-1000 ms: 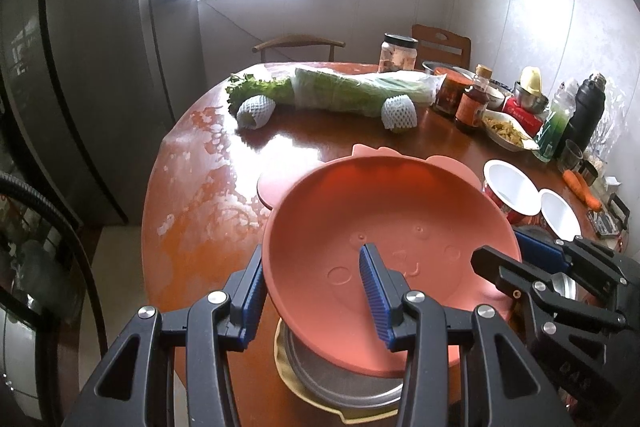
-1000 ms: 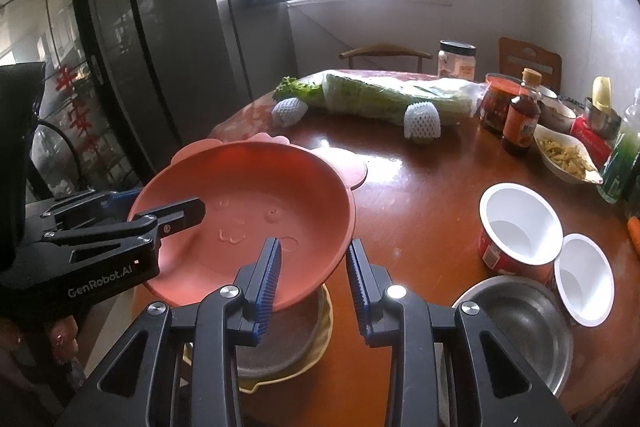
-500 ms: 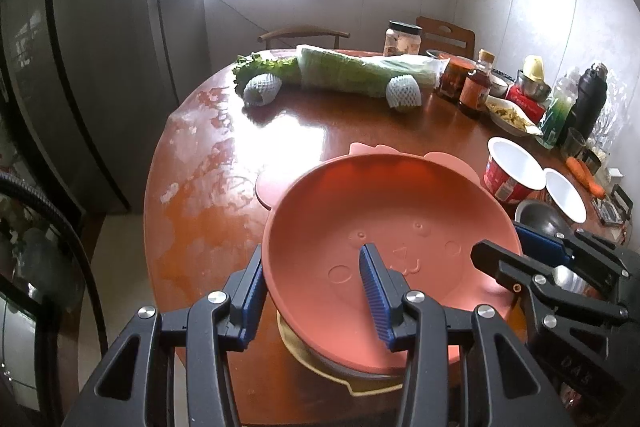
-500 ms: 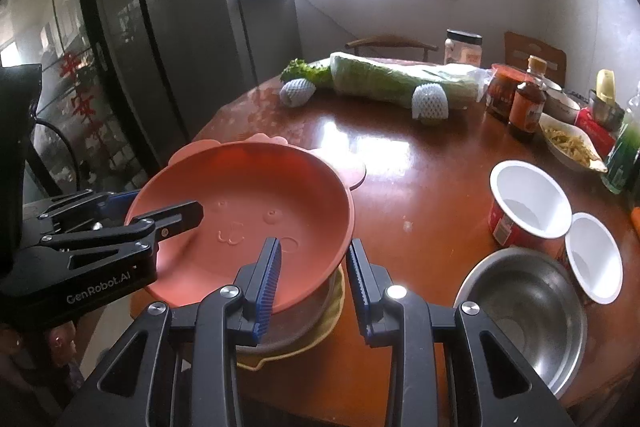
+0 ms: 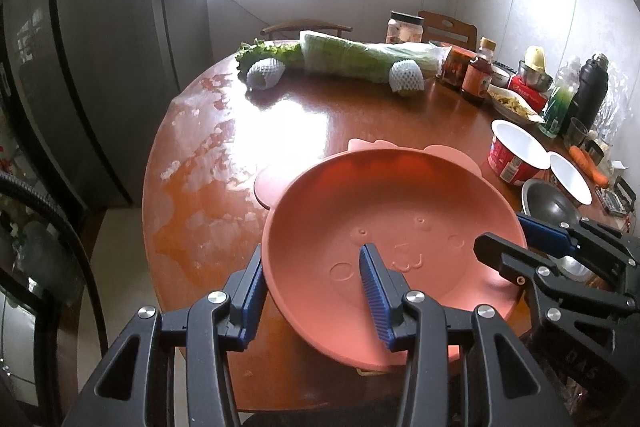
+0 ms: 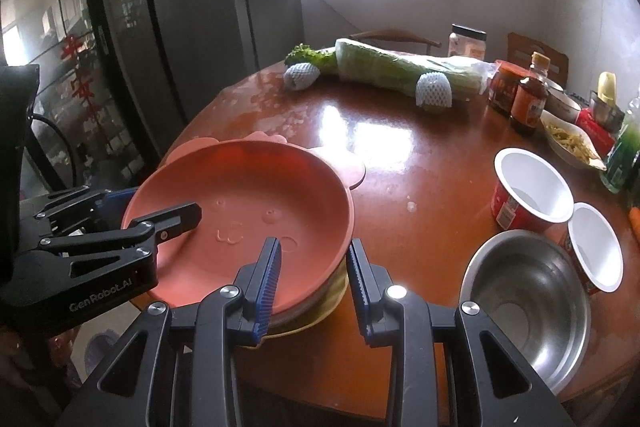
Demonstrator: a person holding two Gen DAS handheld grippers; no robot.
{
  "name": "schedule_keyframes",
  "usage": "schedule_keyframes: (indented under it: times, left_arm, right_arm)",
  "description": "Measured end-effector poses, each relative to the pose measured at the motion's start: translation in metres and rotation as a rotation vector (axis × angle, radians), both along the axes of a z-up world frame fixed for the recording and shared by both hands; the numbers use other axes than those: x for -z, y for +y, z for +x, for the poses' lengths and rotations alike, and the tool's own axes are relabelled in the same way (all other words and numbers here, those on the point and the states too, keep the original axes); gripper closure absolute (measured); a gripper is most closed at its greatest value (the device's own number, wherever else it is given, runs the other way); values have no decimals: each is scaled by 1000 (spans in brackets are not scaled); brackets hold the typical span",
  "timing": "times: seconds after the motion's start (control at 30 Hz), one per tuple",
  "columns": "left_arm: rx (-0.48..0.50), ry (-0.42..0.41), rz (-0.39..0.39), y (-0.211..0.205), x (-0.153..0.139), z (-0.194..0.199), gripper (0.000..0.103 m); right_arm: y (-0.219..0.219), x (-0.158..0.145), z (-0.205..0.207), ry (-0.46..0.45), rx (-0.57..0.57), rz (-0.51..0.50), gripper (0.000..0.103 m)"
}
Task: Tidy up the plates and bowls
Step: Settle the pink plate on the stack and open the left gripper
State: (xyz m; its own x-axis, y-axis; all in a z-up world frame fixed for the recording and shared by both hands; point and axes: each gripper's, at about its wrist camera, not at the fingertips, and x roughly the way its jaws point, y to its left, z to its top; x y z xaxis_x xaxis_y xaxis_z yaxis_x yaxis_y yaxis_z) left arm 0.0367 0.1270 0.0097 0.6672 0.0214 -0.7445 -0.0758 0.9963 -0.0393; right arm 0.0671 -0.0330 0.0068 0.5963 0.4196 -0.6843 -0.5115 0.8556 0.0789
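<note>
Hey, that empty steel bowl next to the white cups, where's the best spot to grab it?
Grip the steel bowl by its near rim, one finger inside and one outside, coming from above on the table-edge side. It sits upright and empty, its wall is thin, and the white cups crowd its far side.

A long plastic-wrapped green cabbage (image 6: 404, 73) lies across the far side of the round reddish-brown wooden table (image 6: 420, 163). Two white foam-netted fruits (image 6: 434, 91) rest just beside the cabbage. A brown sauce bottle with yellow cap (image 6: 530, 99) stands right of the cabbage, near a clear black-lidded jar (image 6: 466, 43).
</note>
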Motion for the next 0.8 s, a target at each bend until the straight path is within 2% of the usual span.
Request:
schedule_keyframes:
  times: [0.23,0.8]
  left_arm:
    - [15,-15,28,-3,6,-4,57]
    - [20,32,24,-2,26,1,57]
  right_arm:
    - [1,6,2,8,2,-22,68]
    - [4,22,4,44,-5,-50,68]
